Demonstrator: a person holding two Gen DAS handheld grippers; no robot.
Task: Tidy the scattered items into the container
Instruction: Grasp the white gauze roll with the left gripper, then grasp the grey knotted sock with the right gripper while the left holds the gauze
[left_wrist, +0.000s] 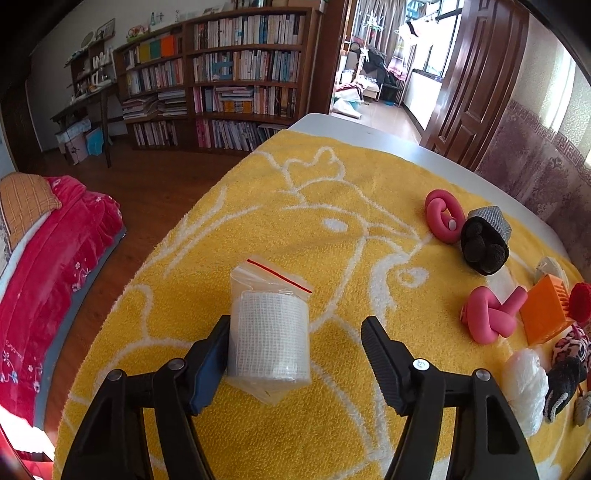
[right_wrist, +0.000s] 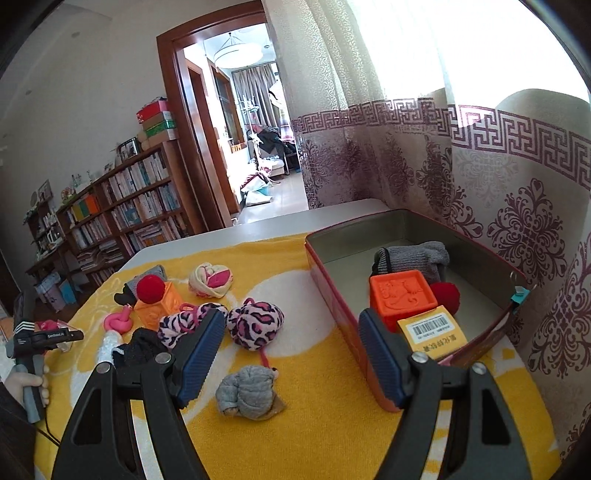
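Observation:
A white gauze roll in a clear zip bag (left_wrist: 269, 332) lies on the yellow towel (left_wrist: 332, 229) between the fingers of my left gripper (left_wrist: 295, 324). The left pad touches the bag; the right pad stands a clear gap away, so the gripper is open. My right gripper (right_wrist: 291, 318) hangs open and empty over the towel, just left of the metal tin (right_wrist: 402, 218). Inside the tin are an orange block (right_wrist: 400, 295), a grey sock (right_wrist: 417, 254), a red ball (right_wrist: 447, 297) and a yellow barcode card (right_wrist: 432, 332).
Scattered on the towel are leopard-print sock balls (right_wrist: 256, 323), a grey sock ball (right_wrist: 247, 391), a white-pink sock ball (right_wrist: 210, 280), pink knots (left_wrist: 487, 317), an orange block (left_wrist: 545, 314), black pompoms (left_wrist: 484, 247) and a white bag (left_wrist: 526, 384). A curtain (right_wrist: 498, 177) hangs behind the tin. A hand (right_wrist: 27, 384) is at far left.

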